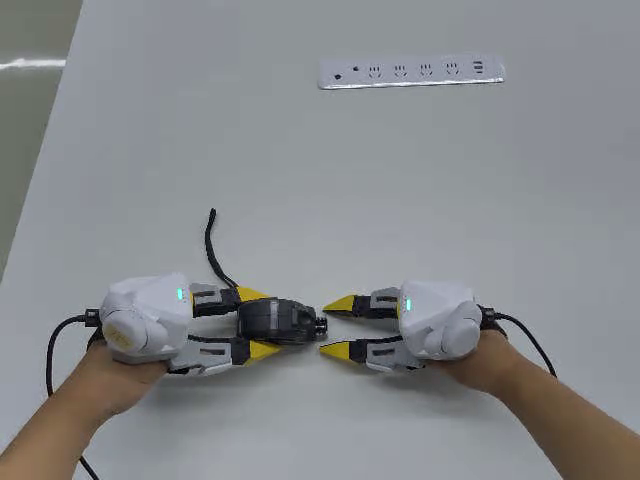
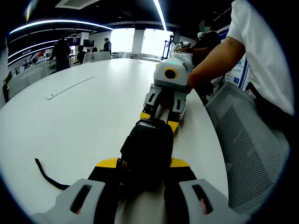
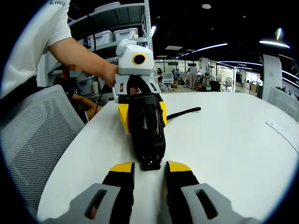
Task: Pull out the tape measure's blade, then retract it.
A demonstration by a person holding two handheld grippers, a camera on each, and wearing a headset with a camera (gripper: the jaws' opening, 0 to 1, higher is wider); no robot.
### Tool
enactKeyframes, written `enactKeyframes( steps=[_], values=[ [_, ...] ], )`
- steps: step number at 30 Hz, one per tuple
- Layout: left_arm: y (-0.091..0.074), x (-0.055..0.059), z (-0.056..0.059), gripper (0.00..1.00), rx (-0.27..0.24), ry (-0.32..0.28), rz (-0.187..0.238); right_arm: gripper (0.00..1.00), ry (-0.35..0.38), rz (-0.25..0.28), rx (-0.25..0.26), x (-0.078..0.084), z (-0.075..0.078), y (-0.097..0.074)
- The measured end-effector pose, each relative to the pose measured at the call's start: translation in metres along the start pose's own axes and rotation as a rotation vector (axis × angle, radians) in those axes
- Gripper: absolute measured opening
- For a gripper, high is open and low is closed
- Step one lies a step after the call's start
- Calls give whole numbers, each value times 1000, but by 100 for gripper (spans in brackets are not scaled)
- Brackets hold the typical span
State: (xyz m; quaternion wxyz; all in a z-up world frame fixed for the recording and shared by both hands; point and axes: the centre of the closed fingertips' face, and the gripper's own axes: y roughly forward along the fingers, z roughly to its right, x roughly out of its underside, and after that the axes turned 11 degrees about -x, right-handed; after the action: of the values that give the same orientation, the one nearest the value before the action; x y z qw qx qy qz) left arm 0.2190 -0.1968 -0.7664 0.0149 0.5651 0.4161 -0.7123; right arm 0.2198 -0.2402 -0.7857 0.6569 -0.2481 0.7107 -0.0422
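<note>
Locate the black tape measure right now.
Head view, near edge of the white table: the black tape measure sits clamped in the yellow-tipped jaws of the left gripper, its tip facing the open right gripper just right of it.

Left claw clamped; right claw parted.

Your white counter has a white power strip lying flat toward its far side, sockets facing up. There's a grey mesh chair pulled up just beside the counter. Behind it you've got a metal shelf stacked with plastic bins, in an open office under long ceiling lights.
</note>
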Motion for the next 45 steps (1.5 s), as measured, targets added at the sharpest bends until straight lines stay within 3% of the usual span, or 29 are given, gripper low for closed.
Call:
enactKeyframes(
  steps=[16, 45],
  values=[
    [0, 0, 0, 33, -1, 1, -1, 17, -27, -9, 0, 1, 3, 4],
    [0, 0, 0, 32, -3, 4, 1, 13, -27, 2, -7, 0, 2, 3]
  ],
)
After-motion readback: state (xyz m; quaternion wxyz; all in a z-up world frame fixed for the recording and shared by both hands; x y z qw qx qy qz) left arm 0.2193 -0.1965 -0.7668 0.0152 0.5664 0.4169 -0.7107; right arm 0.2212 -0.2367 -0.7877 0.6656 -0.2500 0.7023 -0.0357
